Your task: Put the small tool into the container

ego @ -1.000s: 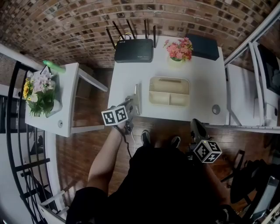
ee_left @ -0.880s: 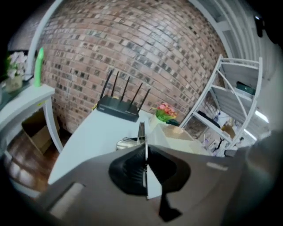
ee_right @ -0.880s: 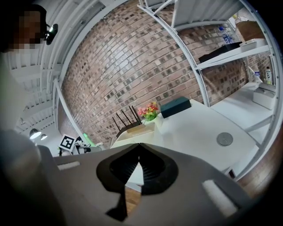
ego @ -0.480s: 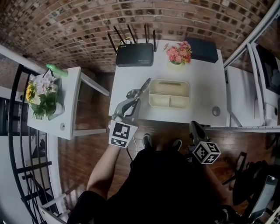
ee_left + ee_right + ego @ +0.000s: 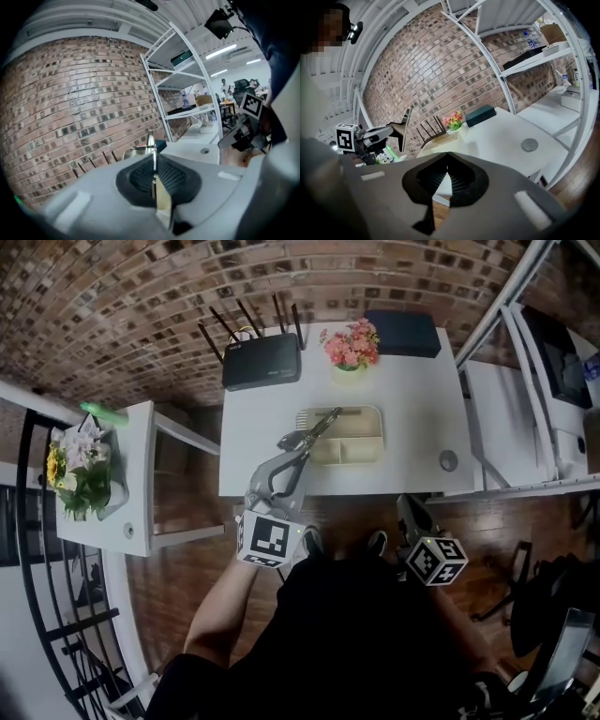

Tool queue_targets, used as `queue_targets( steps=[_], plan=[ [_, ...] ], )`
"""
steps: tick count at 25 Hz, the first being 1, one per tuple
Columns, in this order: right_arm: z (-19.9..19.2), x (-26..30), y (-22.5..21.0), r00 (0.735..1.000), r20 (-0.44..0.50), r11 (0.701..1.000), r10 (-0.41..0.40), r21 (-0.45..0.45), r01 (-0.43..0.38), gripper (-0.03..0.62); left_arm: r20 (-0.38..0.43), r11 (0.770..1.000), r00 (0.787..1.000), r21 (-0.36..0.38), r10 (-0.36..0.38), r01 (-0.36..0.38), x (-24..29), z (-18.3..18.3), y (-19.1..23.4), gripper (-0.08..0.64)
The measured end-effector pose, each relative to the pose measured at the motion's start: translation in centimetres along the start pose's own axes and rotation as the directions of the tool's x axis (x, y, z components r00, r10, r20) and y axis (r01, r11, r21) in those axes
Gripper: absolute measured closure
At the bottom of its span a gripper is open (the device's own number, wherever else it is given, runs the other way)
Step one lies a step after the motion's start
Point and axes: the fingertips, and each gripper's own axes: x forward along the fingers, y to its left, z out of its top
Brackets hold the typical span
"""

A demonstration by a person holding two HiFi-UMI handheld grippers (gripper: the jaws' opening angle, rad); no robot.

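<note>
In the head view my left gripper (image 5: 296, 446) is shut on the small tool (image 5: 322, 425), a thin grey metal piece. Its tip reaches over the left end of the beige divided container (image 5: 379, 435) on the white table (image 5: 412, 399). In the left gripper view the tool (image 5: 151, 145) stands edge-on between the closed pads of the left gripper (image 5: 154, 180). My right gripper (image 5: 410, 507) hangs shut below the table's front edge with nothing in it. The right gripper view shows the right gripper (image 5: 446, 180), the left gripper (image 5: 375, 135) holding the tool (image 5: 405, 129), and the container (image 5: 440, 138).
A black router (image 5: 262, 360), a pot of pink flowers (image 5: 350, 348) and a dark box (image 5: 403, 334) stand along the table's back. A round disc (image 5: 448, 460) lies front right. A side table with flowers (image 5: 80, 465) is left, white shelving (image 5: 525, 381) right.
My left gripper has risen from the table's front left edge, rolled over and carried the tool toward the container. The right gripper has stayed put.
</note>
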Motion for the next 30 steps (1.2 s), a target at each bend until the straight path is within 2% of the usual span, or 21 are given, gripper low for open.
queue_targets(
  steps=[10, 18, 30],
  plan=[
    [0.3, -2.8, -3.1, 0.996, 0.044, 0.997, -0.073, 0.041, 0.071, 0.581, 0.101, 0.986, 0.988, -0.106, -0.118, 0.129, 4.7, 3.1, -4.5, 0.555],
    [0.4, -3.8, -4.1, 0.994, 0.049, 0.994, -0.097, 0.054, 0.094, 0.581, 0.095, 0.976, 0.983, -0.139, -0.154, 0.167, 7.2, 2.3, -5.9, 0.555],
    [0.3, -3.3, -4.3, 0.996, 0.034, 0.995, -0.087, 0.054, 0.085, 0.581, 0.095, 0.957, 0.975, -0.191, -0.201, 0.216, 9.7, 0.8, -7.4, 0.555]
  ],
)
